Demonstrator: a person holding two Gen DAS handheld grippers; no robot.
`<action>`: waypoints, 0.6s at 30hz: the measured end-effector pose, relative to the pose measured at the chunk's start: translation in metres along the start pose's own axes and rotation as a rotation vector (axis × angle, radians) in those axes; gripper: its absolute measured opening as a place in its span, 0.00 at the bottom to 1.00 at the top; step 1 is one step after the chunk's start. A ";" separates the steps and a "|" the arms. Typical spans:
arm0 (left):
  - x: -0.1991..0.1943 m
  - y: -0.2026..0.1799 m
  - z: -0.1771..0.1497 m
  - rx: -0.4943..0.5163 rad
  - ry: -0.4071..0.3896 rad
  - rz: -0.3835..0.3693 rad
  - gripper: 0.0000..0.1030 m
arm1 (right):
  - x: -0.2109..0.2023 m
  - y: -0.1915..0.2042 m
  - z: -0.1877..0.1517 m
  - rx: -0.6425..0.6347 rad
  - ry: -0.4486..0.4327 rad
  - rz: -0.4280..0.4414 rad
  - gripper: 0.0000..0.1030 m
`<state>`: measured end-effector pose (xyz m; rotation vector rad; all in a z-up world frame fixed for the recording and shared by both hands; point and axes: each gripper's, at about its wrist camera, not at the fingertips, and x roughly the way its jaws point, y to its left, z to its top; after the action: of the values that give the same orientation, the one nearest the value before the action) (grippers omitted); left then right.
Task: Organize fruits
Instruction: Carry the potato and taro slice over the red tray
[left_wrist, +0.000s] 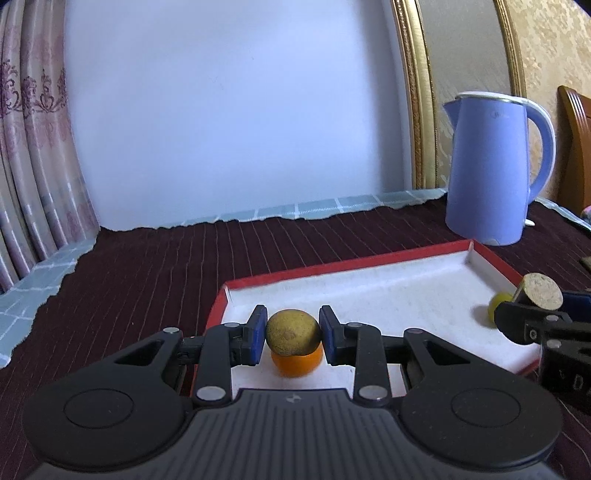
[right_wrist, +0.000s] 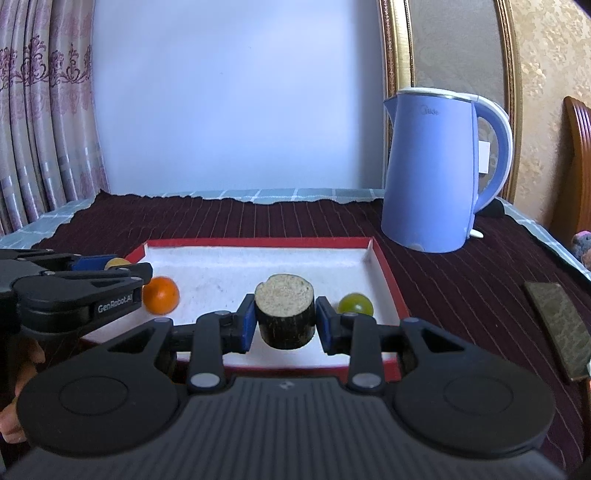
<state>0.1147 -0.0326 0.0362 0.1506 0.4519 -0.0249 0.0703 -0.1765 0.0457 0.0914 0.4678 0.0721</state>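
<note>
My left gripper (left_wrist: 293, 334) is shut on a small brownish-yellow round fruit (left_wrist: 293, 333), held above the near left part of a red-rimmed white tray (left_wrist: 369, 288). An orange fruit (left_wrist: 296, 364) lies on the tray floor just below it. My right gripper (right_wrist: 284, 319) is shut on a dark-skinned cylindrical piece with a pale cut top (right_wrist: 284, 314), held over the tray (right_wrist: 258, 242) near its front. A green round fruit (right_wrist: 355, 304) sits in the tray's right front corner. The orange fruit (right_wrist: 161, 295) rests at the tray's left, beside the left gripper (right_wrist: 122, 266).
A blue electric kettle (right_wrist: 439, 170) stands behind the tray at the right, on a dark maroon striped cloth (right_wrist: 461, 288). A flat dark rectangular object (right_wrist: 557, 325) lies right of the tray. Curtains hang at the left; a wooden chair stands at the far right.
</note>
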 end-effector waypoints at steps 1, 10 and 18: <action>0.001 0.000 0.001 -0.003 -0.004 0.000 0.29 | 0.003 -0.001 0.002 0.005 -0.003 0.002 0.31; 0.012 0.000 -0.003 0.002 -0.003 -0.007 0.29 | 0.028 0.000 0.009 0.003 -0.008 0.028 0.31; 0.021 0.003 0.001 -0.010 0.001 0.005 0.29 | 0.043 0.002 0.013 0.002 -0.012 0.041 0.31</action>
<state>0.1341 -0.0294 0.0284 0.1423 0.4523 -0.0173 0.1143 -0.1718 0.0387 0.1033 0.4545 0.1113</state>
